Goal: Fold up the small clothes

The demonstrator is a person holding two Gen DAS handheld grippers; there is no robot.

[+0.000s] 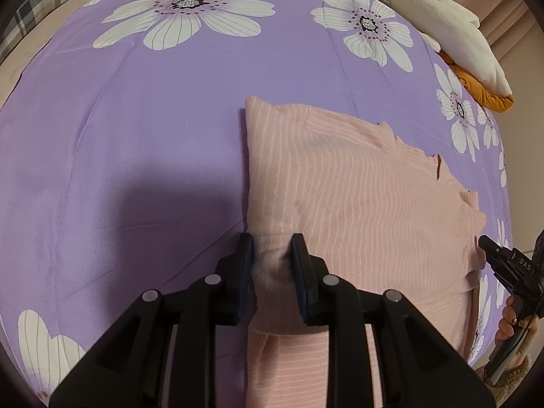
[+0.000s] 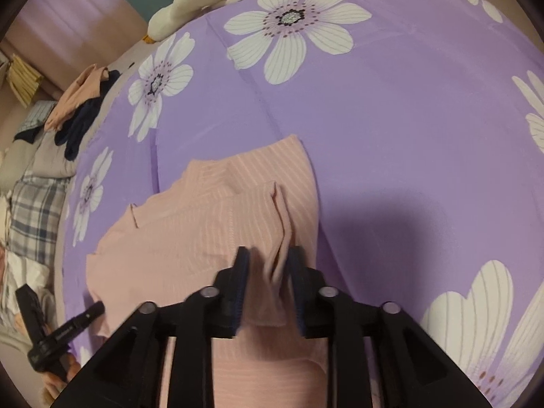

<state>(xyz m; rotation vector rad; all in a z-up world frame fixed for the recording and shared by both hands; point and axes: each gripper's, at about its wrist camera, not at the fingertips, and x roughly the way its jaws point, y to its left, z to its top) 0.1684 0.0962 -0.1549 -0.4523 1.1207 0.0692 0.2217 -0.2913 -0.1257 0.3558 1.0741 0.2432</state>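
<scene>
Pink striped top (image 1: pixel 357 187) on the bed, flat on the purple flowered bedspread (image 1: pixel 136 119), toward the near edge and well clear of the far corners. Already doubled over at least once: several layers stacked, one straight folded side, stepped hems and corners showing along the other side. Not yet a tidy packet; upper layer sitting askew, with a loose crease running up from the near end.

Left tongs (image 1: pixel 273 258) narrow, a raised ridge of the top's near left corner filling the gap from pad to pad, so judged pinched. Right tongs (image 2: pixel 267 272) also narrow, but with a slack fold of the top's near right part merely standing between the pads; no clear squeeze visible, so judged let go or close to it. Both pointed steeply down at the near end of the top.

Judged stage: a fold just laid, cloth being set down. Left to do on this piece, probably: one more fold to bring it to a compact shape, plus smoothing the stepped side.

More work waiting, most likely: a heap of peach and dark clothes (image 2: pixel 81 108) off the bed's side edge, unfolded. Also an orange cloth (image 1: pixel 486 91) under a white plush thing (image 1: pixel 459 34) at a far corner of the bed; folded or not, impossible to tell.
</scene>
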